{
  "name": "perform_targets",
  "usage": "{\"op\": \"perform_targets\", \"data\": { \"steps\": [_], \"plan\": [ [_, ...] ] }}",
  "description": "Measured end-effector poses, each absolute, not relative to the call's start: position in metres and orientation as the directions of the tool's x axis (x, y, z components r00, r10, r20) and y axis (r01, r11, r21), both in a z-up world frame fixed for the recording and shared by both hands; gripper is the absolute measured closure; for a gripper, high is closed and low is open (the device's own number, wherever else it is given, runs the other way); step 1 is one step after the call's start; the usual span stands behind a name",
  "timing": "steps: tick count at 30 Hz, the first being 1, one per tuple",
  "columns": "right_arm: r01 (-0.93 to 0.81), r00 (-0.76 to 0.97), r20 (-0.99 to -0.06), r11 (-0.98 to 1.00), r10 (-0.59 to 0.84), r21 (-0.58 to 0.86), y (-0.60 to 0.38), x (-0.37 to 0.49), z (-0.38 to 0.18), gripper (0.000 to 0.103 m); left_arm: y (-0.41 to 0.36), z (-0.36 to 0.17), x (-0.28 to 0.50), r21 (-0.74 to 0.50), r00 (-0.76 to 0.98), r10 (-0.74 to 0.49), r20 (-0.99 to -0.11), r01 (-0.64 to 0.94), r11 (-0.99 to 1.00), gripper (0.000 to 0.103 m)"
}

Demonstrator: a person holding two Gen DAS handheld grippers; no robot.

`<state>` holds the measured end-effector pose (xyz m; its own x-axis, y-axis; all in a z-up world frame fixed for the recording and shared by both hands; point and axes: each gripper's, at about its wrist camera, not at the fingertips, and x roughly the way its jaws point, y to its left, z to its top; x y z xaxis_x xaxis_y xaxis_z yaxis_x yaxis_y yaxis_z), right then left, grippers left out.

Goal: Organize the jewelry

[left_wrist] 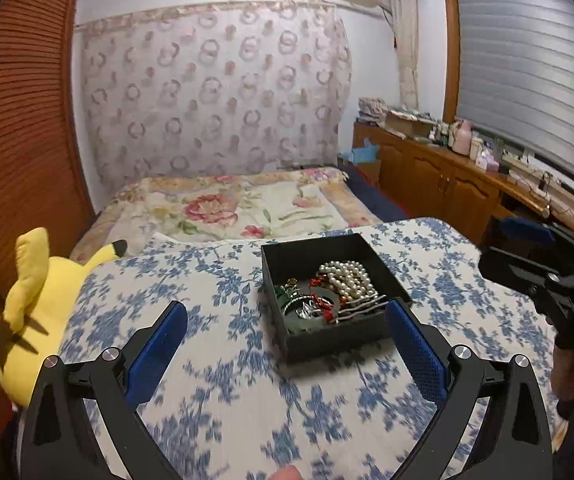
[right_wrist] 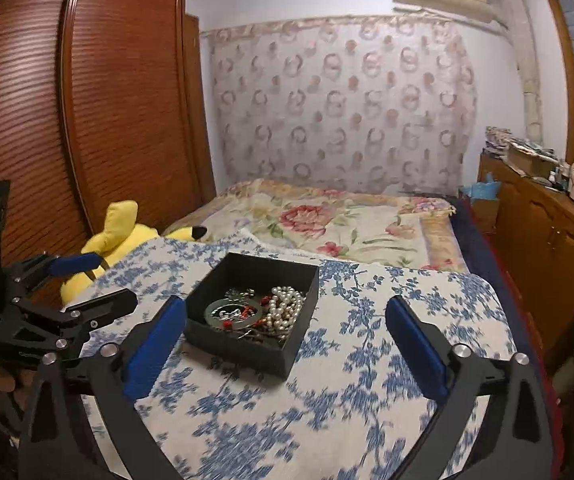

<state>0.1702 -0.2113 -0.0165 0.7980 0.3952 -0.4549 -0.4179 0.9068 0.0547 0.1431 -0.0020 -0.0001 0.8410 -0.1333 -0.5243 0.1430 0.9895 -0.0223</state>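
A black open box (left_wrist: 361, 334) stands on the blue-flowered tablecloth (left_wrist: 227, 360). It holds a pearl necklace (left_wrist: 347, 278), a green bangle (left_wrist: 307, 322) and red and silver pieces. In the right wrist view the box (right_wrist: 243, 346) shows the pearls (right_wrist: 285, 308) and a grey-green ring (right_wrist: 233, 314). My left gripper (left_wrist: 287, 312) is open and empty, just short of the box. My right gripper (right_wrist: 285, 308) is open and empty, above the table with its left finger beside the box. Each gripper shows in the other's view: the right (left_wrist: 547, 276) and the left (right_wrist: 83, 280).
A yellow plush toy (left_wrist: 35, 292) lies at the table's left edge. Behind the table is a bed with a floral quilt (left_wrist: 227, 208). A wooden cabinet (left_wrist: 447, 184) with clutter runs along the right wall. A wooden wardrobe (right_wrist: 87, 100) stands on the left.
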Motion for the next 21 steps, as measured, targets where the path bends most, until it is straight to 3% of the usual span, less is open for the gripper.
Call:
{"op": "perform_targets", "data": {
  "steps": [8,21],
  "plan": [
    [-0.336,0.849,-0.413,0.94,0.33,0.06,-0.221,0.115,-0.009,0.002,0.0,0.016,0.092,-0.022,0.874,-0.093,-0.477,0.094,0.995,0.008],
    [-0.294,0.87,-0.392,0.953,0.297,0.07,-0.231,0.083,-0.02,0.002,0.0,0.012,0.058,-0.035,0.878,-0.086,-0.471,0.078,0.996,0.008]
  ]
}}
